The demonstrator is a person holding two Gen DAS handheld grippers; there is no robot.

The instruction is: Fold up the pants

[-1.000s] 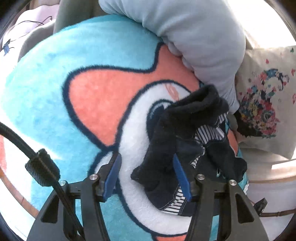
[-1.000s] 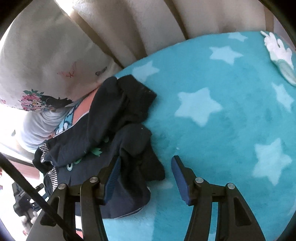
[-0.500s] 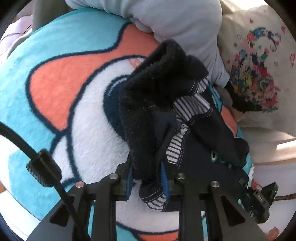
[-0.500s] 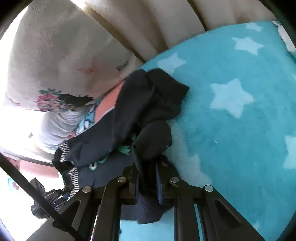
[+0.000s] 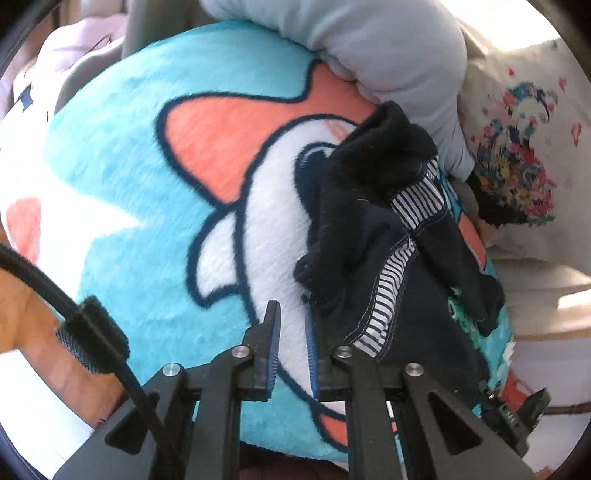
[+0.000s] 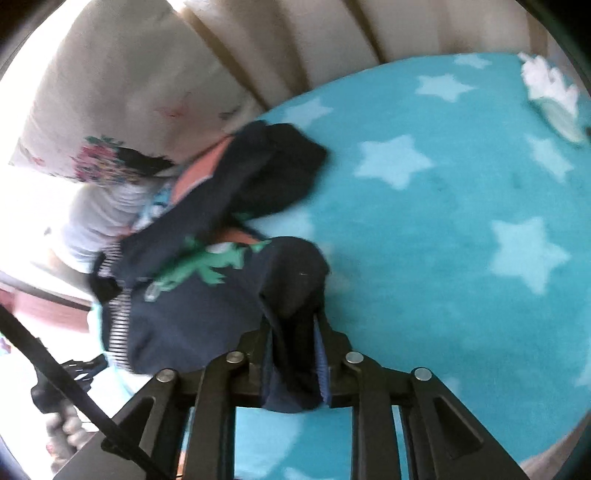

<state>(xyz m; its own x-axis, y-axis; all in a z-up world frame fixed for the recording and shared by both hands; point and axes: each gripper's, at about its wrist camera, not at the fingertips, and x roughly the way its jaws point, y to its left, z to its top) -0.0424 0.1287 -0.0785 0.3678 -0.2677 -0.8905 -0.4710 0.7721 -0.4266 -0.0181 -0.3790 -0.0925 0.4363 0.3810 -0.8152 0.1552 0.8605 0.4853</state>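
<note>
Dark navy pants (image 5: 373, 236) with a striped lining lie crumpled on a teal fleece blanket (image 5: 122, 177). My left gripper (image 5: 291, 328) is shut to a narrow slit that shows only white fleece. The pants' edge rests against the outer side of its right finger. In the right wrist view the pants (image 6: 192, 306) show a green dinosaur print. My right gripper (image 6: 295, 343) has a dark fold of them between its pads, which fills the gap. Its jaws are opening slightly around that fold.
A grey pillow (image 5: 369, 48) and a floral cushion (image 5: 517, 147) crowd the pants' far side. A beige padded headboard (image 6: 332, 33) stands behind the starred blanket (image 6: 443, 221). A white cloth item (image 6: 546, 85) lies far right. A hand (image 6: 66, 435) shows low left.
Both grippers went from wide open to closed on the pants' edges. The cloth has since left the left jaws. The right gripper has drawn its fold back, uncovering the dinosaur print.
</note>
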